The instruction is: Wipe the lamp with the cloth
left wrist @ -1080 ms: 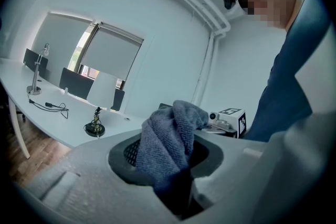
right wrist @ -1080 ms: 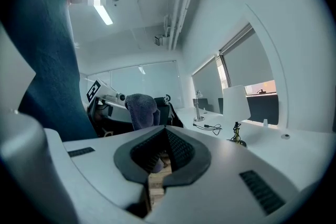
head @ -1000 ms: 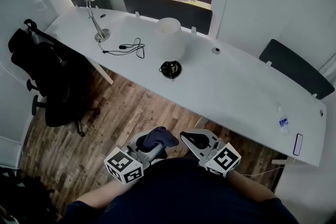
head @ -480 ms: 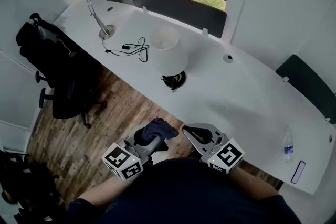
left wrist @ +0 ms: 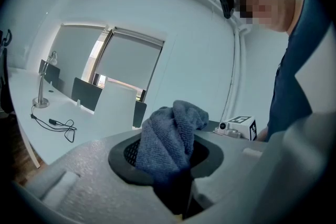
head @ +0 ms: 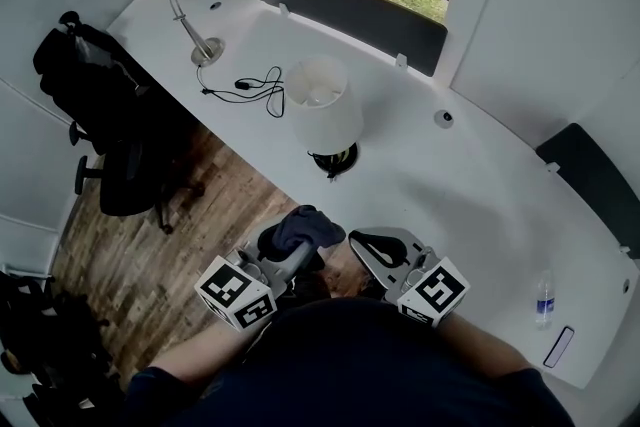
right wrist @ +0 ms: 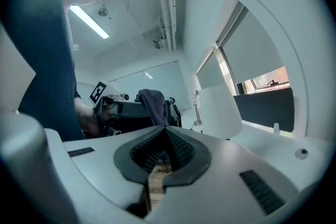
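Observation:
The lamp (head: 323, 105) has a white shade and a dark round base, and stands on the long white desk (head: 460, 185) near its front edge. It also shows in the left gripper view, lamp (left wrist: 115, 105), and in the right gripper view, lamp (right wrist: 218, 105). My left gripper (head: 298, 243) is held close to my body, short of the desk, shut on a bunched dark blue cloth (head: 305, 227). The cloth (left wrist: 170, 139) bulges out between the jaws of the left gripper (left wrist: 169, 157). My right gripper (head: 360, 245) sits beside it, shut and empty; right gripper (right wrist: 164, 136), cloth (right wrist: 153, 105).
A silver desk lamp (head: 190, 15) and a black cable (head: 252, 91) lie at the desk's left end. A black office chair with a jacket (head: 110, 135) stands on the wooden floor (head: 220, 205). A water bottle (head: 543, 300) and a phone (head: 557, 347) rest at far right. Dark dividers (head: 350, 10) line the back.
The desk and white lamp have come closer and lower in the head view. Both grippers keep their pose; the cloth stays in the left one.

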